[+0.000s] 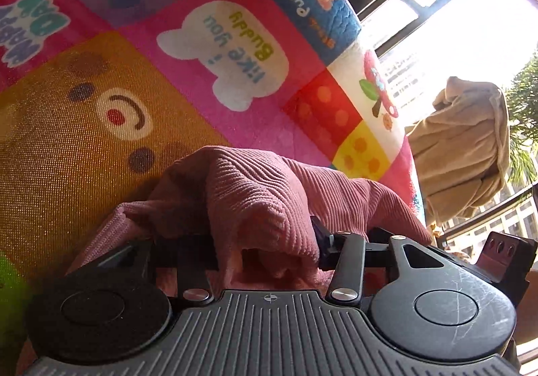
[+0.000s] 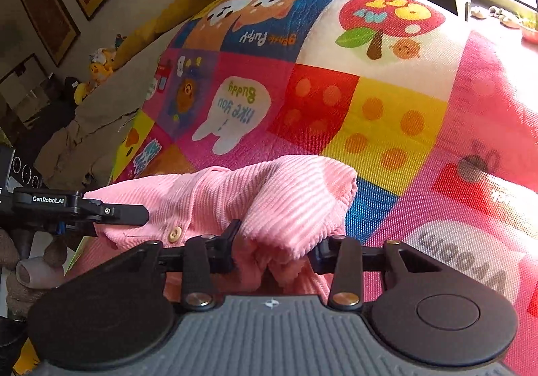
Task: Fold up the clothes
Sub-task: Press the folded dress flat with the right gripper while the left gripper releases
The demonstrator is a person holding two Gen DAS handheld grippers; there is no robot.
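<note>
A bright patchwork cartoon-print blanket (image 1: 208, 49) (image 2: 370, 100) covers the surface and fills both views. On its near part lies the pink ribbed knit garment (image 1: 262, 204) (image 2: 255, 201), bunched up. The left gripper (image 1: 269, 241) has its fingers pinching a fold of the knit, which drapes over them. The right gripper (image 2: 272, 248) likewise pinches a gathered edge between its fingers, with a small round button (image 2: 174, 234) just to the left.
</note>
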